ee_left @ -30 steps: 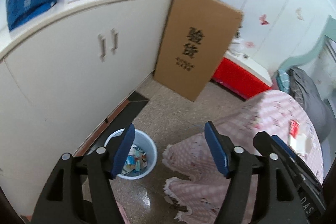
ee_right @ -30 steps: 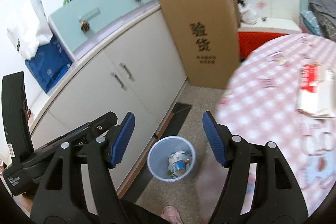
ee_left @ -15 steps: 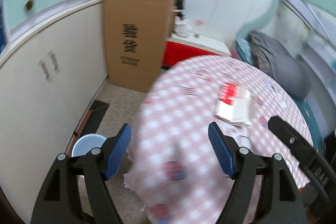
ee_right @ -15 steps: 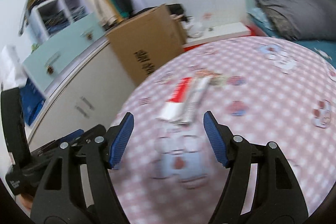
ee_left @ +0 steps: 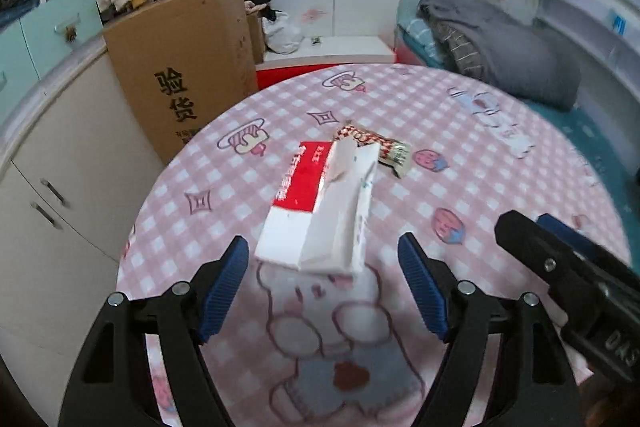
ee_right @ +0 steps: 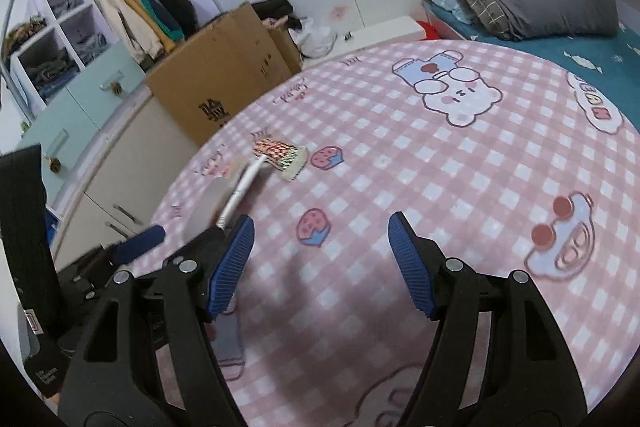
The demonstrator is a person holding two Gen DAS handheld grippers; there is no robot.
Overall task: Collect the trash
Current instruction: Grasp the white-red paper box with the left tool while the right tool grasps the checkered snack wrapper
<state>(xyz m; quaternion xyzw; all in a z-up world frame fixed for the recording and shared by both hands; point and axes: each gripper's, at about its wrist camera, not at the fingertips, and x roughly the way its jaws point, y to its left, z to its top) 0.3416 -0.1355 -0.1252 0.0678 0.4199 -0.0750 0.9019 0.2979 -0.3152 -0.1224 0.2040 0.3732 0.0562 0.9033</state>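
Observation:
A flattened red and white carton (ee_left: 316,203) lies on the round table with the pink checked cloth (ee_left: 480,155). A red-patterned snack wrapper (ee_left: 376,143) lies just behind it. My left gripper (ee_left: 322,271) hovers open just in front of the carton's near edge, nothing between its blue pads. In the right wrist view the carton (ee_right: 240,191) shows edge-on at the left, with the wrapper (ee_right: 280,155) beyond it. My right gripper (ee_right: 320,259) stands open over bare cloth (ee_right: 440,167), to the right of the carton. The left gripper's blue fingertip (ee_right: 136,243) shows beside it.
A tall cardboard box (ee_left: 180,79) leans against white cabinets (ee_left: 60,187) to the left of the table. Behind the table stand a low red and white cabinet (ee_left: 328,61) and white wardrobe doors. A bed with a grey blanket (ee_left: 500,55) lies at the right.
Both views have swung from the floor bin by the cabinets over to the table top. The bin has left view; the carton and wrapper now lie close ahead. Both grippers stay open.

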